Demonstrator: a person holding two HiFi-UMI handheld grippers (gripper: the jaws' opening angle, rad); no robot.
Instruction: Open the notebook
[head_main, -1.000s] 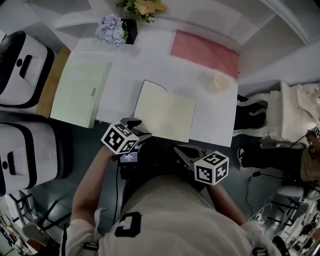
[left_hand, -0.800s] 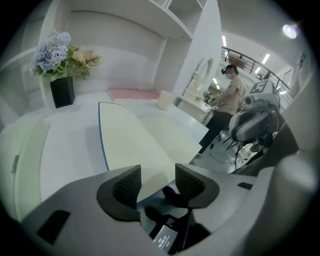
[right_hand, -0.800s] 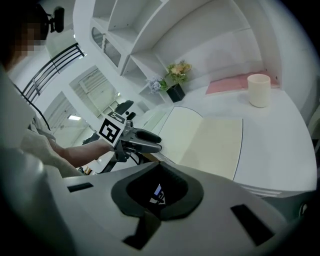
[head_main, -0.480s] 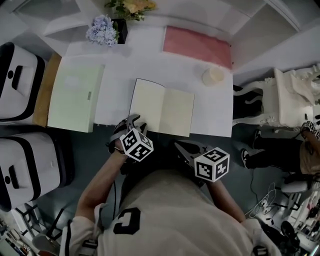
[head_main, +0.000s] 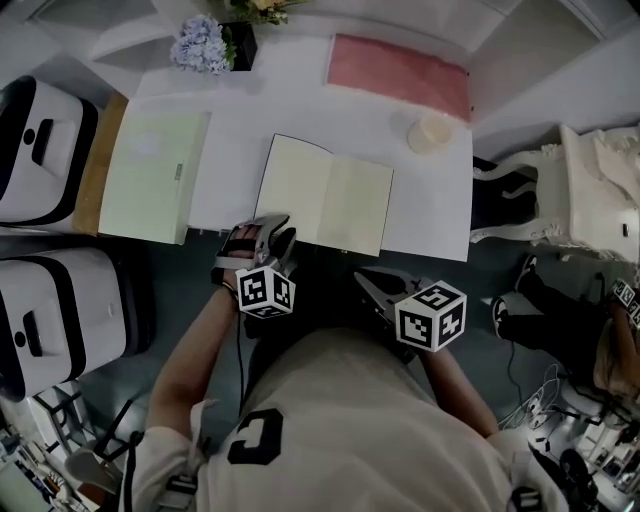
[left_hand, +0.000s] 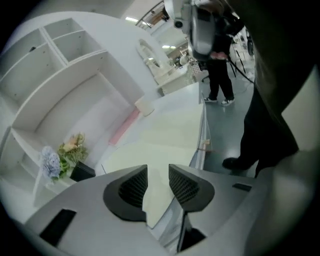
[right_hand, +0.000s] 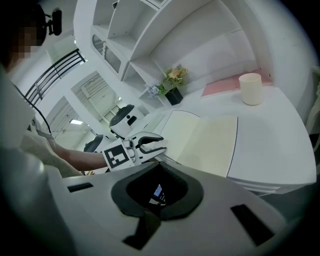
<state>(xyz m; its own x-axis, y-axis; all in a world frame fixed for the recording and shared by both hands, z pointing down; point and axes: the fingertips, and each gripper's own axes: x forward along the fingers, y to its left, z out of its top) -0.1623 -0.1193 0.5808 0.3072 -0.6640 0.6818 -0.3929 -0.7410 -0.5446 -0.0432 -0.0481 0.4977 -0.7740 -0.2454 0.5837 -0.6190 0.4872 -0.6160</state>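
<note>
From above, the notebook (head_main: 325, 195) lies open on the white table (head_main: 430, 215), near its front edge. In the left gripper view, my left gripper (left_hand: 158, 182) has just been closing its jaws; they stand apart, with the notebook's corner in the gap, not pinched. In the right gripper view, my right gripper (right_hand: 159, 165) is clenched shut and empty.

A large dark letter C (head_main: 255, 440) was printed on the pale shirt (head_main: 330, 400). Black-and-white square markers (head_main: 266, 291) were borne by the left gripper (head_main: 262, 232) and the right gripper (head_main: 372, 287). Nothing else could be read.
</note>
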